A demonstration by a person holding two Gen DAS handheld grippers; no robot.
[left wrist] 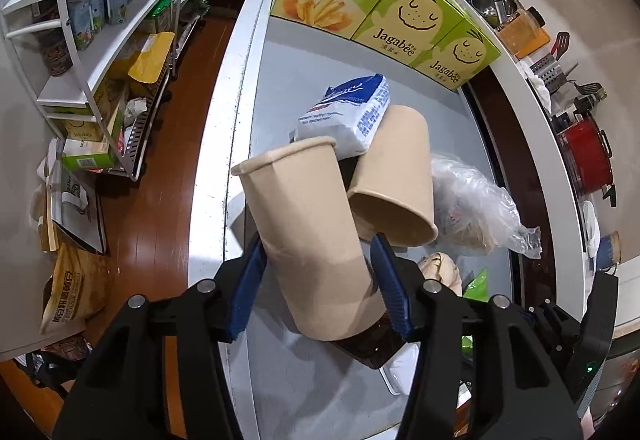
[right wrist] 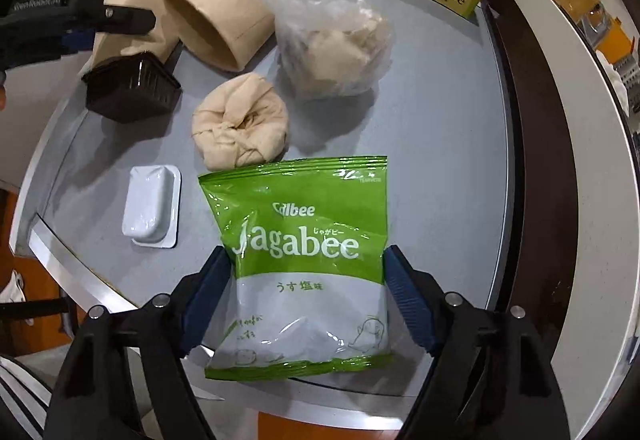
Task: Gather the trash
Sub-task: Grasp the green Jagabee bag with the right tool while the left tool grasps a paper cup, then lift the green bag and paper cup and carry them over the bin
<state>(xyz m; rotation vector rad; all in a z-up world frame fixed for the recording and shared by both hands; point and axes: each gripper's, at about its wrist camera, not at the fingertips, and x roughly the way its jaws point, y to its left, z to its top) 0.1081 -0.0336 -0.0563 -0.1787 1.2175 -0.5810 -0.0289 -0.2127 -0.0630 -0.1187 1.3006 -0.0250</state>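
Observation:
My left gripper [left wrist: 318,256] is shut on a tall brown paper cup [left wrist: 304,232], held tilted above the grey table [left wrist: 312,380]; it also shows in the right wrist view [right wrist: 124,36]. A second brown cup [left wrist: 396,180] lies on its side beside it. My right gripper [right wrist: 306,272] straddles a green Jagabee snack bag [right wrist: 298,256] lying flat at the table's front; the blue pads stand at the bag's two edges without visibly squeezing it. A crumpled brown paper ball [right wrist: 240,128], a clear plastic bag of paper [right wrist: 340,48], a black plastic tray [right wrist: 130,88] and a white tub [right wrist: 150,204] lie on the table.
Green Jagabee boxes [left wrist: 384,8] stand along the table's far edge, with a blue-white tissue pack [left wrist: 348,116] in front of them. A white shelf rack [left wrist: 80,52] with groceries stands left over the wooden floor. A kitchen counter with a red pot [left wrist: 588,156] runs along the right.

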